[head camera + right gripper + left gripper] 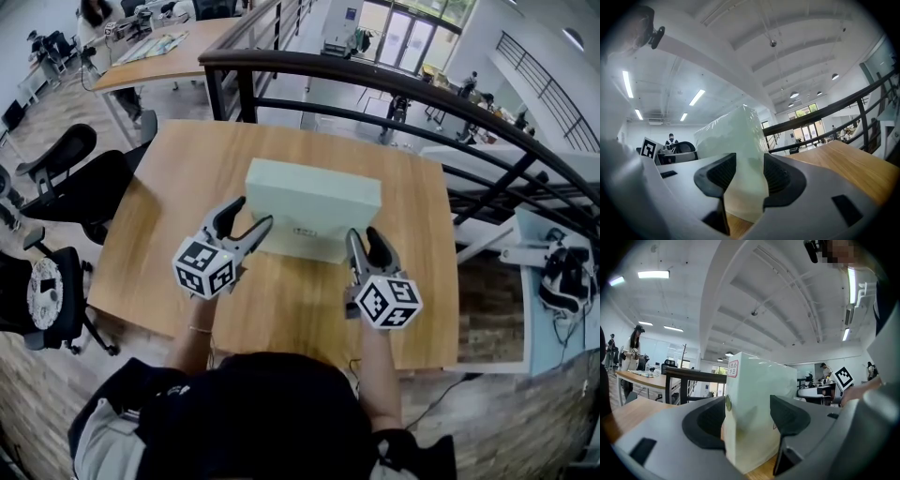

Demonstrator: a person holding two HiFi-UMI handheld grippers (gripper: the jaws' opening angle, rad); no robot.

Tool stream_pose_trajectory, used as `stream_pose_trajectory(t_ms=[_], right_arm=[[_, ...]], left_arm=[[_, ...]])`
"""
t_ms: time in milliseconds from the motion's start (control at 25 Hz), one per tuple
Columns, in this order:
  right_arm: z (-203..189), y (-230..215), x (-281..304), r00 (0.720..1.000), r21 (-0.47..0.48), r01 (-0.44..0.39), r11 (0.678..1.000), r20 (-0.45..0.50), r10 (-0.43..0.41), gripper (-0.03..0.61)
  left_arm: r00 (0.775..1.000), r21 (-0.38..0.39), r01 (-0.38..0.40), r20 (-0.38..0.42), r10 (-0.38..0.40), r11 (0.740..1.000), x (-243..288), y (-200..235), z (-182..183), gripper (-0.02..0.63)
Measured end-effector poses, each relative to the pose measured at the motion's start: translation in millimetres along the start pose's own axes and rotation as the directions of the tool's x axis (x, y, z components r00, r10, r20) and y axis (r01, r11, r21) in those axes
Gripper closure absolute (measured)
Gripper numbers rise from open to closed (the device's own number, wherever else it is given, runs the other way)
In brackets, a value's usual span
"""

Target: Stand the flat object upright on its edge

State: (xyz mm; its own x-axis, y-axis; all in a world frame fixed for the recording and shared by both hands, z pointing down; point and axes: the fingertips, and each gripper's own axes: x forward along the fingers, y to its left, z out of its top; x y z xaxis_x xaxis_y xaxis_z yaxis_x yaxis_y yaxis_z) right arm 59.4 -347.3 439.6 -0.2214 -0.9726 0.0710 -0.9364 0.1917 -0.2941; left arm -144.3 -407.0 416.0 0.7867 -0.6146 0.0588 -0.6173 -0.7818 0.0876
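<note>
A pale green flat box (314, 202) rests on the wooden table (169, 216), reared up with its broad near face toward me and a small label on it. My left gripper (246, 228) is at the box's near left corner. In the left gripper view the box (761, 399) fills the gap between the jaws, and both pads (790, 416) press on it. My right gripper (367, 242) is shut on the near right corner. In the right gripper view the box (736, 154) is pinched between the two pads (780, 176).
A black metal railing (375, 80) runs just beyond the table's far edge. Black office chairs (80, 183) stand to the left. A second wooden table (159, 52) is at the far left. A white desk with a headset (562, 277) is on the right.
</note>
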Motion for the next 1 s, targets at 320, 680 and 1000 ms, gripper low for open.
stream_pose_trajectory(t_ms=[320, 680, 1000], right_arm=[[4, -2, -12, 0.999, 0.015, 0.040, 0.999, 0.022, -0.040, 0.419], [13, -2, -23, 0.996, 0.024, 0.047, 0.999, 0.072, -0.049, 0.532], [13, -5, -25, 0.997, 0.010, 0.046, 0.999, 0.054, -0.046, 0.543]], left_arm=[[0.999, -0.025, -0.026, 0.021, 0.027, 0.999, -14, 1, -1, 0.343], [0.998, 0.010, -0.019, 0.055, 0.018, 1.000, -24, -5, 7, 0.562], [0.998, -0.004, -0.024, 0.050, 0.024, 1.000, -24, -4, 11, 0.574]])
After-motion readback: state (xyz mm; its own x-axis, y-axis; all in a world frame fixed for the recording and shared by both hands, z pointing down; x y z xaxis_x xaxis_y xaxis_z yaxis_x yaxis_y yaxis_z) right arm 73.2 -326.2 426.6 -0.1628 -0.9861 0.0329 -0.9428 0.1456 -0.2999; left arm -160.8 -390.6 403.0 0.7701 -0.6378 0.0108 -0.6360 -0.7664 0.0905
